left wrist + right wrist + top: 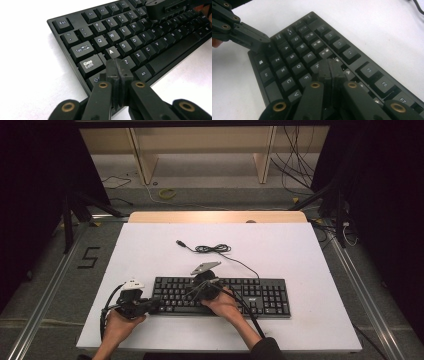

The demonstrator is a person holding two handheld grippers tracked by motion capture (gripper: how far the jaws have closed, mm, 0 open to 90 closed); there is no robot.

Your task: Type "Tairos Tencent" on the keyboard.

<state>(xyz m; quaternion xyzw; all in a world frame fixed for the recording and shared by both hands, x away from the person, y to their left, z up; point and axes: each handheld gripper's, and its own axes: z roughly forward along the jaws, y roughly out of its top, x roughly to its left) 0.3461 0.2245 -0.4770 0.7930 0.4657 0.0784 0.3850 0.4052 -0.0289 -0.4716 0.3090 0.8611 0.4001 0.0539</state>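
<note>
Pressing keys looks like the step: your left gripper, jaws together, tips at the keyboard's left edge mid-table, right gripper likewise closed over the middle rows; next needs a straight-down poke.
</note>
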